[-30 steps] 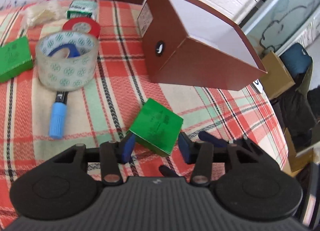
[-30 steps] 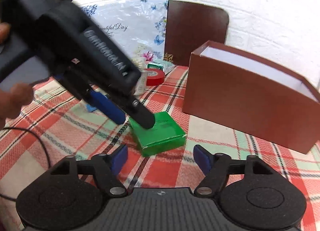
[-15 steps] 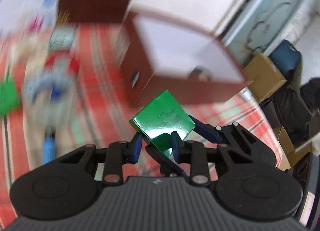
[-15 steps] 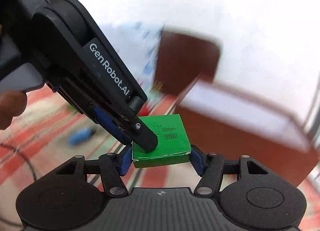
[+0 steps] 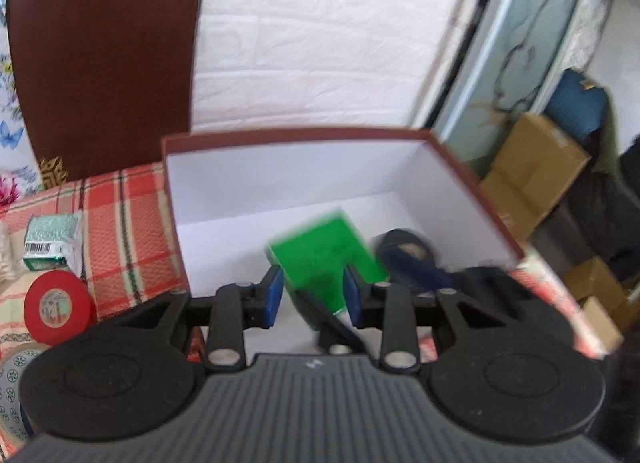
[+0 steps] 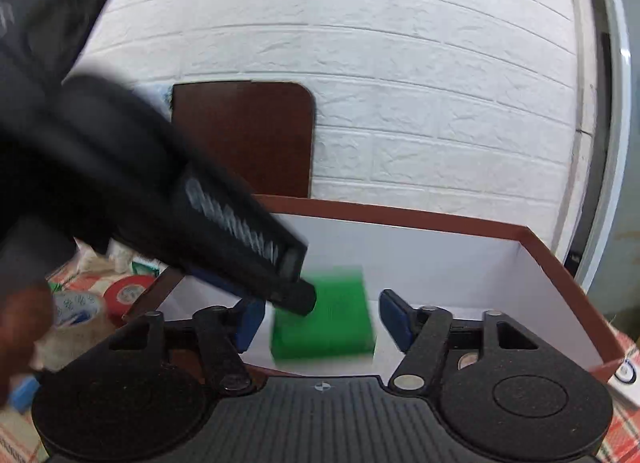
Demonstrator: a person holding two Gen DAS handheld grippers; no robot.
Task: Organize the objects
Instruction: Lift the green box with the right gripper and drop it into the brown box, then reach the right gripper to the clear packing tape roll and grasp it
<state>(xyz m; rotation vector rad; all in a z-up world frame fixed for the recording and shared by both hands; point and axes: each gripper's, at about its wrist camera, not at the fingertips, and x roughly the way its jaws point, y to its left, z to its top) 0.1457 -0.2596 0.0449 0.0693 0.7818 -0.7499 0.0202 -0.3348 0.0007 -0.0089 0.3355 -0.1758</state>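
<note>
A green box (image 5: 326, 253) is blurred inside the open brown box (image 5: 280, 134) with white walls; it also shows in the right wrist view (image 6: 328, 317). My left gripper (image 5: 314, 295) hangs over the brown box with its blue pads apart on either side of the green box, not clamping it. My right gripper (image 6: 316, 321) is open above the brown box (image 6: 560, 263), pads wide of the green box. The left gripper's body crosses the right wrist view at left.
On the plaid cloth left of the brown box lie a red tape roll (image 5: 58, 309), a small green-white pack (image 5: 50, 237) and a clear tape roll (image 5: 12, 383). A dark brown board (image 5: 104, 67) leans on the white brick wall. Cardboard boxes (image 5: 532, 171) stand at right.
Both grippers lifted the green box from the cloth and carried it over the brown box. Both grippers have opened, and the green box is now blurred inside the brown box.
</note>
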